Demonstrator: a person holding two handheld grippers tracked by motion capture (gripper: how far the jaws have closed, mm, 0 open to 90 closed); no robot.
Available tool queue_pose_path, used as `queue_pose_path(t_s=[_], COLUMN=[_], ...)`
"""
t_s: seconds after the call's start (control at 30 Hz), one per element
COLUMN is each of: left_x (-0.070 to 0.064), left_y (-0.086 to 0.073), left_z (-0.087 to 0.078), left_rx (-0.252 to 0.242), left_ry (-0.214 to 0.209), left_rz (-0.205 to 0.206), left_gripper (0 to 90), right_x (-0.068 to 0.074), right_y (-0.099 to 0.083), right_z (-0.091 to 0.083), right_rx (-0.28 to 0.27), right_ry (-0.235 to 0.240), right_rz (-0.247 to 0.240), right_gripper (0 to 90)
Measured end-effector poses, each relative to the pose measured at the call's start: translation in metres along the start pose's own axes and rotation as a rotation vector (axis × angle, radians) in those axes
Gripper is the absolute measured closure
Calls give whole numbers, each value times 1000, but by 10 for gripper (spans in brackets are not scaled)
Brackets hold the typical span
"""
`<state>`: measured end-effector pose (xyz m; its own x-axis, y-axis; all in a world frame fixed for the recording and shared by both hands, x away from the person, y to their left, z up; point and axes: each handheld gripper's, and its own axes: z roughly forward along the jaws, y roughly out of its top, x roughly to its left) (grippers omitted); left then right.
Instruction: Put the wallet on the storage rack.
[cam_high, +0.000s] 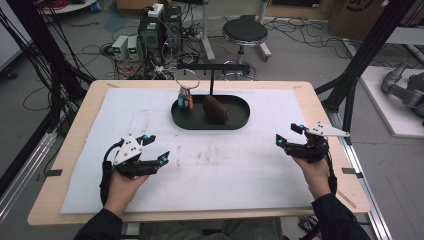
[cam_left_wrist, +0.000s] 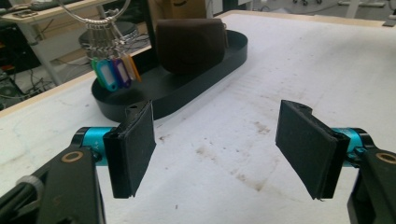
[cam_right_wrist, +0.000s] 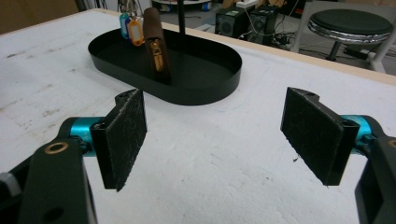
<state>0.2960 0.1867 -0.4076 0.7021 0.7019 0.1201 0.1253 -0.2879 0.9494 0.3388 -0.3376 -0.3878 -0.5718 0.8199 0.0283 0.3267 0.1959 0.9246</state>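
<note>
A black oval tray (cam_high: 240, 116) sits at the middle back of the white mat. A dark brown wallet (cam_high: 215, 108) stands on edge inside it, its gold clasp (cam_right_wrist: 159, 54) facing the right gripper view. A large key ring (cam_high: 186, 79) with coloured tags (cam_left_wrist: 112, 73) hangs from a black T-shaped stand (cam_high: 212, 67) over the tray's left end. My left gripper (cam_high: 156, 148) rests low at the front left, open and empty, pointing toward the tray. At the front right my right gripper (cam_high: 289, 135) is open too, with nothing between its pads (cam_right_wrist: 122, 135).
The white mat (cam_high: 250, 165) covers a wooden table (cam_high: 80, 120). Beyond the far edge stand a round stool (cam_high: 244, 31), computer boxes (cam_high: 160, 30) and tangled cables on the floor. Black frame posts (cam_high: 370, 50) rise at the right.
</note>
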Motion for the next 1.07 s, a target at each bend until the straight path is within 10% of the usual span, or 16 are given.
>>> queue_pose_path(t_s=[1.07], left_x=[4], left_y=[-4], left_z=[0], left_rx=[13], left_ry=[6], left_rz=[1], left_gripper=[247], right_x=[-10], right_y=[-7], right_z=[2], right_rx=[27], right_ry=[-50], right_rz=[14], right_gripper=[224])
